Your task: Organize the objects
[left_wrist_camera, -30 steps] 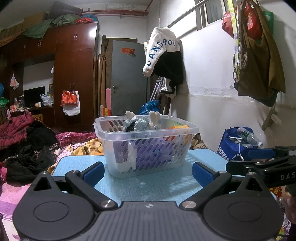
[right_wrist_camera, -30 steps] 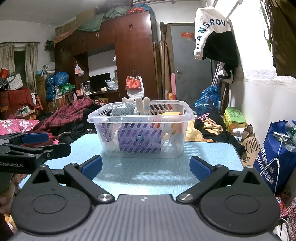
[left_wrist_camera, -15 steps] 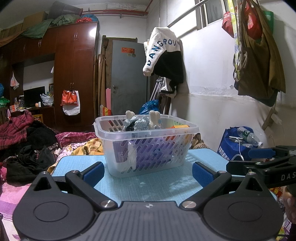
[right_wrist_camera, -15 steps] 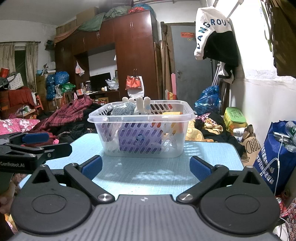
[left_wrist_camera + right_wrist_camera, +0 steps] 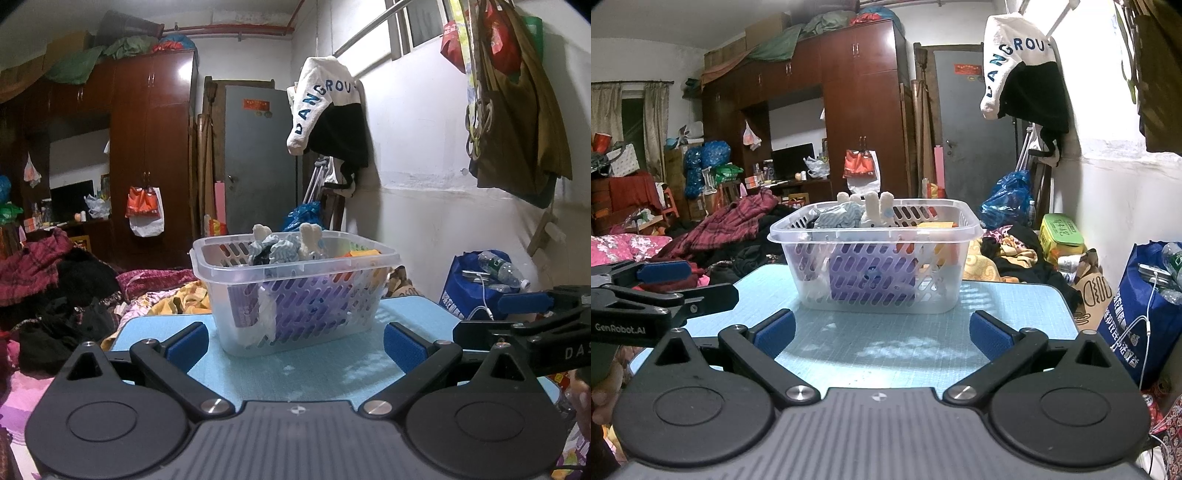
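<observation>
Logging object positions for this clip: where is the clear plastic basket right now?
The clear plastic basket stands on the blue table, centred in both wrist views, ahead of the open left gripper and open right gripper, touching neither.

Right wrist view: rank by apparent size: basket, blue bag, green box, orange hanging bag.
1. basket, though it is nearest the camera
2. blue bag, cut off by the frame edge
3. green box
4. orange hanging bag, far back, so rank 3 versus 4 is unsure
</observation>
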{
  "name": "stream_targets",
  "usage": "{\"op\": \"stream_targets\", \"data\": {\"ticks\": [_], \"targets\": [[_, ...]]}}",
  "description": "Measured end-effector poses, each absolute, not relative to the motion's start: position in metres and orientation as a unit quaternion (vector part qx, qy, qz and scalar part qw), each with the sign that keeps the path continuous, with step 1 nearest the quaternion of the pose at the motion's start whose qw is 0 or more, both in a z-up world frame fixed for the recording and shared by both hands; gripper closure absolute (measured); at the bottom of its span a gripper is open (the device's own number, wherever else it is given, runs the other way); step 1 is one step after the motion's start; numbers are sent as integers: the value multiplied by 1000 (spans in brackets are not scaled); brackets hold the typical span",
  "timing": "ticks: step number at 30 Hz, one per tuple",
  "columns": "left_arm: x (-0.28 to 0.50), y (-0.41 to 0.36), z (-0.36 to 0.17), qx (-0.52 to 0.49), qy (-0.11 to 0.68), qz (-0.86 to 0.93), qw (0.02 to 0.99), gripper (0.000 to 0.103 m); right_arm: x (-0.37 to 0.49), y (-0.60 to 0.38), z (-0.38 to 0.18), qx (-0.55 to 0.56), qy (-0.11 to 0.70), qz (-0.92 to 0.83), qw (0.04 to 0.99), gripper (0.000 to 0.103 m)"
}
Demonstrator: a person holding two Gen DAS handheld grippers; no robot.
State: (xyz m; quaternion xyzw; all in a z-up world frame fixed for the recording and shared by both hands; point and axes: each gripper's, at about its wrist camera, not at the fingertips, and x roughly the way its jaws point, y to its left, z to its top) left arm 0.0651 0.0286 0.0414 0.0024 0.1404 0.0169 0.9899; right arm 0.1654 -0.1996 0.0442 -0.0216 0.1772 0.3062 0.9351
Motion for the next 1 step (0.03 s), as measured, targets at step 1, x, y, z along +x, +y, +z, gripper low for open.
{"op": "stream_targets", "data": {"ticks": [1], "targets": [[65,29,42,3,140,17,990,1,165,-200,44,-22,177,306,935,0]]}}
